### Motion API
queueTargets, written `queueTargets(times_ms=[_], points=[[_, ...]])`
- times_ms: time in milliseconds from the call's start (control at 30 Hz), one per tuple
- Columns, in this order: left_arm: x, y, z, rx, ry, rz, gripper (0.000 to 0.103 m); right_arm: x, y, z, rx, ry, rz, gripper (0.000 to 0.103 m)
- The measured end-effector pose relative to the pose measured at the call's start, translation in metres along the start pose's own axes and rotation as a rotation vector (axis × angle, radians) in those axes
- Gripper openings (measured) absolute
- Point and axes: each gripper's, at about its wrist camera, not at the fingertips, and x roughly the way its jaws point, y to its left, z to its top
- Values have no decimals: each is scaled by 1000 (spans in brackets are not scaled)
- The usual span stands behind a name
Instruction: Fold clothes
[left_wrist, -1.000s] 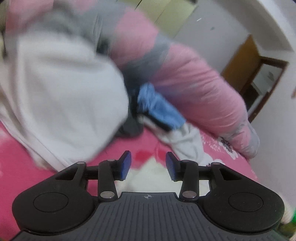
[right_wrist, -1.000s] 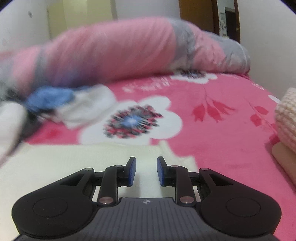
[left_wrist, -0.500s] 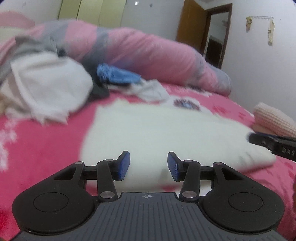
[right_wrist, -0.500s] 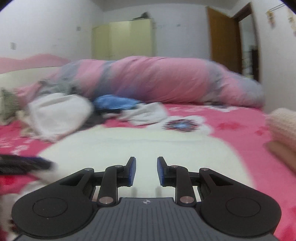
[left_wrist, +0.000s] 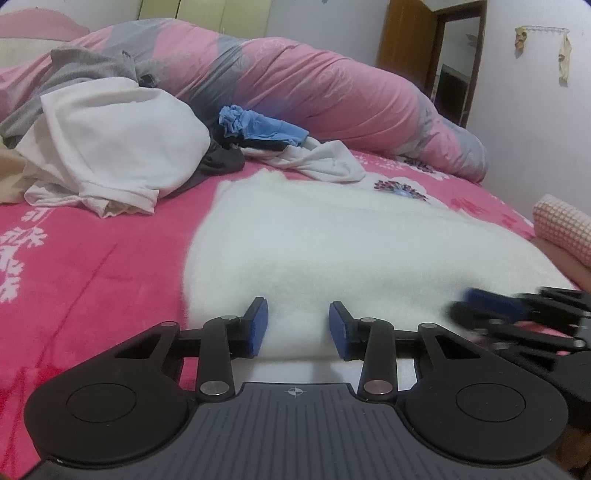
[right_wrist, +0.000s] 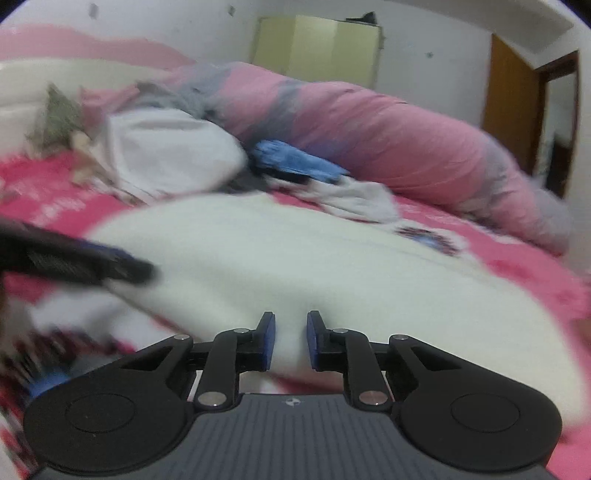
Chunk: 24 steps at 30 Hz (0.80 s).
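Room: bedroom with pale walls, a yellow-green wardrobe (right_wrist: 317, 44) at the back and a brown door (left_wrist: 410, 40) to the right.
Bed: pink flowered bedspread (left_wrist: 92, 266), with a long pink-and-grey rolled duvet (left_wrist: 332, 92) along the far side.
Garment in hand: a fluffy white garment (left_wrist: 351, 251) lay spread on the bedspread, its near edge just in front of both tongs.
Look of it: thick, soft, cream-white; fairly flat, with a low ridge across it; whether it was already folded once could not be told.
Left tongs (left_wrist: 298, 325): jaws apart but closing, with the white edge between them and the pads not yet pressing on it.
Right tongs (right_wrist: 291, 341): jaws narrower and also closing over the same edge; a small gap showed on each side, so not yet clamped.
Progress: judged early; this piece looked laid out and about to be gripped for a fold.
Left to do: an unfolded heap waited at the back, with a white shirt (left_wrist: 118, 140), a grey top (left_wrist: 85, 66), blue cloth (left_wrist: 258, 125) and a crumpled white piece (left_wrist: 325, 162).
Possibly done: a pink waffle-knit bundle (left_wrist: 565, 225) at the right edge.
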Motion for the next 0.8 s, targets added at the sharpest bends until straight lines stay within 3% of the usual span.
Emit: queueTargets(times_ms=[100, 233, 300, 367, 433, 533, 667, 800], points=[[0, 3, 0, -15, 6, -14, 39, -16, -42, -12, 74, 28, -87, 15], [0, 3, -1, -2, 5, -21, 39, -42, -117, -31, 317, 59, -194, 0], [0, 3, -1, -2, 5, -24, 39, -52, -143, -39, 415, 73, -230, 0], [0, 4, 0, -9, 8, -27, 39, -58, -154, -43, 400, 117, -390, 0], [0, 5, 0, -11, 8, -28, 39, -65, -170, -50, 428, 147, -482, 0], [1, 3, 0, -2, 8, -24, 38, -83, -168, -40, 489, 74, -467, 0], [1, 2, 1, -7, 13, -16, 38, -76, -110, -1, 291, -39, -332, 0], [1, 0, 4, -7, 28, -5, 38, -38, -69, 17, 114, -26, -256, 0]])
